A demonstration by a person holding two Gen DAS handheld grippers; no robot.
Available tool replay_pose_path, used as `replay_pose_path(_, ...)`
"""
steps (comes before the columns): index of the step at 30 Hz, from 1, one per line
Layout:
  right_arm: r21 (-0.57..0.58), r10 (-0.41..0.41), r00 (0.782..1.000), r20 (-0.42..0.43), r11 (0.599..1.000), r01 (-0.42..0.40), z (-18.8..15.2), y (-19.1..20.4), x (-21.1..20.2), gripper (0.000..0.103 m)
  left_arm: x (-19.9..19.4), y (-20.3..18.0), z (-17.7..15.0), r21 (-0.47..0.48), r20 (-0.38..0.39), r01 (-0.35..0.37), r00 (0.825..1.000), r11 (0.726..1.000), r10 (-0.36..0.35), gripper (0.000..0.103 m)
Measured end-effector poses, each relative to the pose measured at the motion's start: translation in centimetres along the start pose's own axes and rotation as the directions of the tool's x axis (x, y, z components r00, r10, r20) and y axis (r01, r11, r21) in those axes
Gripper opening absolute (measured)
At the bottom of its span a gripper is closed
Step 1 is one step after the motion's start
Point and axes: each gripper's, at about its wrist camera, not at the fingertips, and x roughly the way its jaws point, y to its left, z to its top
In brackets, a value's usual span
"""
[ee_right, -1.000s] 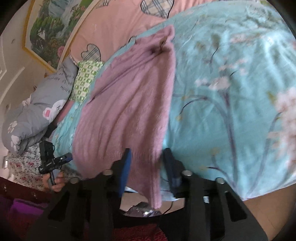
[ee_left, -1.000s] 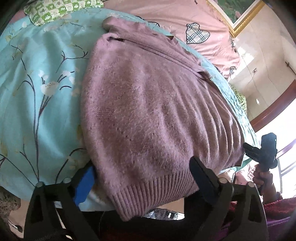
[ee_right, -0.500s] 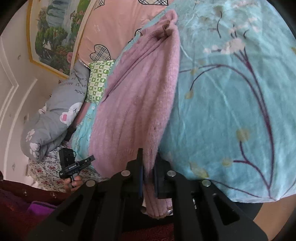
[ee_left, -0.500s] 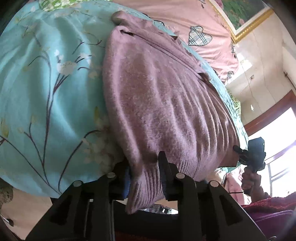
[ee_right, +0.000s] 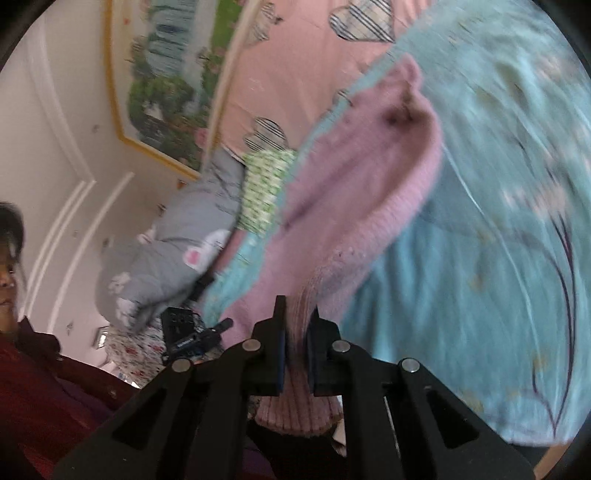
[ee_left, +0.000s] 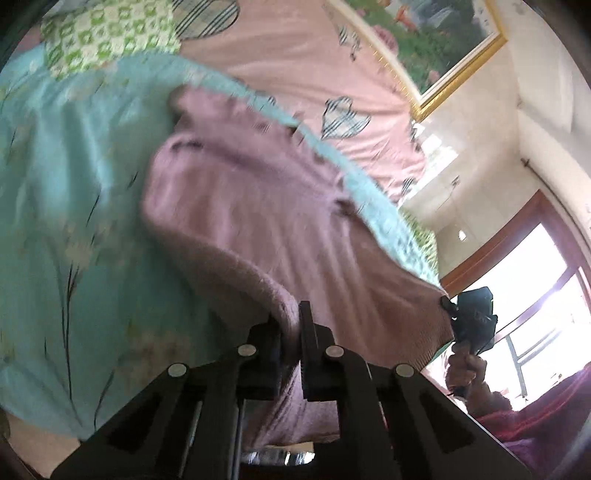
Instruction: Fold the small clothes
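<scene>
A mauve knitted sweater (ee_left: 266, 206) lies on a teal flowered bedspread (ee_left: 74, 229). My left gripper (ee_left: 290, 317) is shut on the sweater's ribbed bottom hem at one corner and holds it raised off the bed. My right gripper (ee_right: 295, 317) is shut on the hem at the other corner, also raised; the sweater (ee_right: 362, 192) stretches away to its collar. The right gripper also shows in the left wrist view (ee_left: 472, 314), and the left gripper in the right wrist view (ee_right: 192, 336). Both views are blurred by motion.
A pink sheet with plaid hearts (ee_left: 325, 70) lies beyond the bedspread. A green checked pillow (ee_left: 107, 33) and a grey rolled quilt (ee_right: 173, 251) sit at the head end. A framed painting (ee_right: 166, 81) hangs on the wall; a window (ee_left: 546, 295) is at right.
Both grippers closed on the hem corners and have lifted them up off the bed edge, so the lower part of the sweater now rises from the bedspread.
</scene>
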Motion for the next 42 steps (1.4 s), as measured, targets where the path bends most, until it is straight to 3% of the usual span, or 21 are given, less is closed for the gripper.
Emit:
replay_pose_path(5,-0.055,0.07,0.996,0.047,0.996,-0.067,4.4,1.9,1.6,0.009,1.4,-0.4,5.1,0.034,0.055,0.023,0.998,0.999,-0.025,0.005)
replay_pose_path(12,-0.08,0.057,0.99,0.127,0.996,-0.047,13.0,1.8,5.1,0.009,5.2,-0.3,14.0,0.079,0.131,0.015,0.991,0.997,-0.025,0.005)
replay_pose_path(17,-0.015,-0.022,0.978,0.207,1.0,0.026,20.4,-0.8,8.1,0.009,9.4,0.6,21.3,0.088,0.176,-0.01,0.984,0.996,-0.006,0.005)
replay_pose_path(23,0.084,-0.146,0.96,0.241,0.988,0.13,28.3,-5.6,13.3,0.009,15.7,5.0,27.6,0.035,0.185,-0.104,0.978,0.994,0.096,0.005)
replay_pose_path(25,0.112,-0.228,0.949,0.22,0.972,0.207,29.8,-7.5,14.8,0.009,17.2,7.2,28.4,-0.014,0.17,-0.13,0.977,0.991,0.131,0.005)
replay_pose_path(30,0.149,-0.436,0.893,0.108,0.896,0.419,30.3,-12.7,18.3,0.01,20.6,12.6,28.6,-0.113,0.102,-0.225,0.966,0.968,0.237,0.005)
replay_pose_path(33,0.171,-0.456,0.886,0.078,0.882,0.439,30.0,-14.2,18.7,0.01,20.9,13.9,28.5,-0.137,0.079,-0.228,0.967,0.964,0.24,0.008)
replay_pose_path(38,0.199,-0.414,0.903,0.117,0.9,0.387,30.4,-12.5,15.6,0.016,17.6,10.5,28.2,-0.036,0.094,-0.263,0.96,0.964,0.265,0.022)
replay_pose_path(40,0.151,-0.441,0.886,0.142,0.895,0.42,30.0,-10.5,14.4,0.019,16.5,7.8,27.1,0.036,0.068,-0.205,0.977,0.978,0.202,0.022)
replay_pose_path(42,0.064,-0.434,0.889,0.147,0.901,0.429,29.4,-8.0,14.7,0.019,16.7,4.3,25.2,0.135,-0.009,-0.115,0.993,0.984,0.117,0.028)
